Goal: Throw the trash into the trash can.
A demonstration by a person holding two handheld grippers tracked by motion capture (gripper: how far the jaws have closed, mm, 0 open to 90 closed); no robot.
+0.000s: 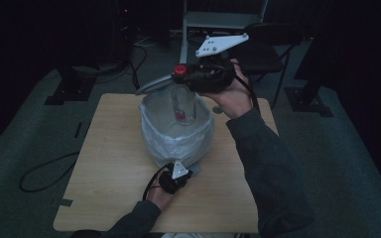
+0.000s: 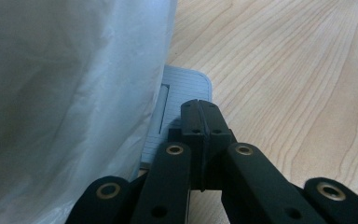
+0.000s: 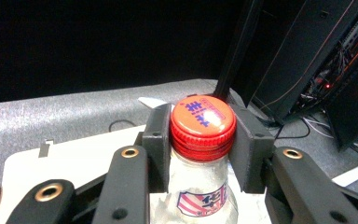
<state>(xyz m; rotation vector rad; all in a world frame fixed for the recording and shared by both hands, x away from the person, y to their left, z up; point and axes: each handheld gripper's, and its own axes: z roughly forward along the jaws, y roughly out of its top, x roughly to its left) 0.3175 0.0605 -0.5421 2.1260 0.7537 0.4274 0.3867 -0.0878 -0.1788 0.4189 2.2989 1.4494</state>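
Left claw [image 1: 184,174] pressed together near the wooden worktop's [image 1: 114,163] front edge, beside the white-bagged round bin [image 1: 178,134]. Right claw [image 3: 200,135] pinches the red-capped clear plastic bottle [image 3: 201,140] above the bin.

Blue characters are printed on the orange-red cap [image 3: 203,122] of the clear bottle [image 3: 200,196], inside a thin blue frame; they are too blurred to be read. A red-and-white striped label with a blue band of small characters is seen on the bottle's shoulder in the right gripper view and partway down its side in the high view; its wording cannot be made out.
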